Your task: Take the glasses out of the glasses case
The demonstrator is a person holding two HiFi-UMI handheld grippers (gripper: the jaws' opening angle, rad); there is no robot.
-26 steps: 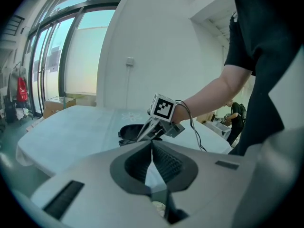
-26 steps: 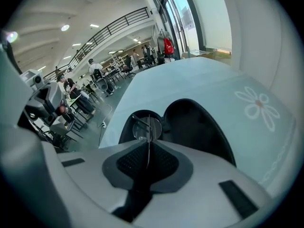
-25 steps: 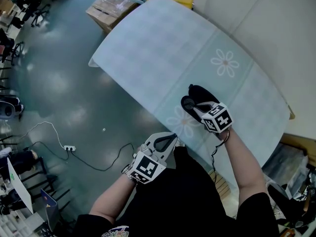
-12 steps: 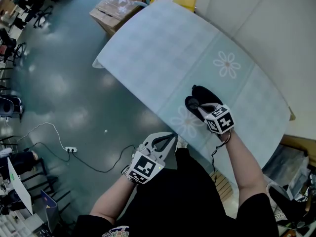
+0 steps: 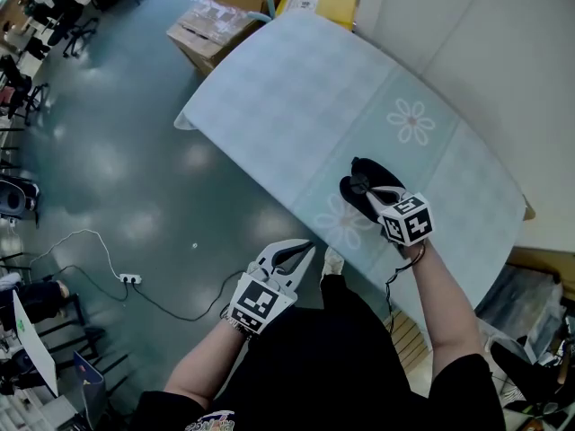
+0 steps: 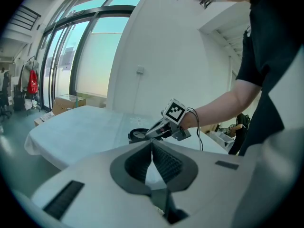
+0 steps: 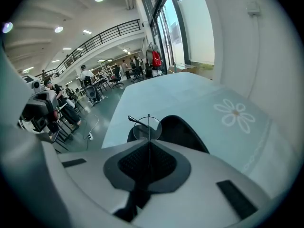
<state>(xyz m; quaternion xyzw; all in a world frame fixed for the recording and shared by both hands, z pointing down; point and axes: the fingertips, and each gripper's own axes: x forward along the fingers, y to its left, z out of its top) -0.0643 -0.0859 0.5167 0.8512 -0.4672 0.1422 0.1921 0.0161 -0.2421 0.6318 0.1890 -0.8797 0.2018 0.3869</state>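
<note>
Nearest, the left gripper [image 5: 305,248] is held off the near table edge, above the floor. Its jaws are pressed together and nothing is held between them. It is well apart from the case, so the case is steadied by nothing.

Farther, over the table [image 5: 296,88], the right gripper [image 5: 364,192] is clamped on the glasses [image 5: 358,184]. In the right gripper view the jaws are seen closed on a thin wire part of the frame. One round lens [image 7: 147,128] is seen just past the tips, and a temple [image 7: 135,121] sticks out to the left. The glasses are located at the near left end of the black case [image 5: 379,171], which appears to lie open on the cloth. Whether the frame is already fully free of the case cannot be told.

Several risks are judged from this. The grip is taken on a very thin part, so the glasses can be twisted or slipped out between the pads if they are lifted fast. They can then be dropped on the table, or over the near edge to the floor. If a temple is caught on the case rim, the light case can be dragged or lifted together with the glasses, because it is not held down. By too strong pressure the wire can be bent or the lens marked. A slow, straight lift is probably needed.
</note>
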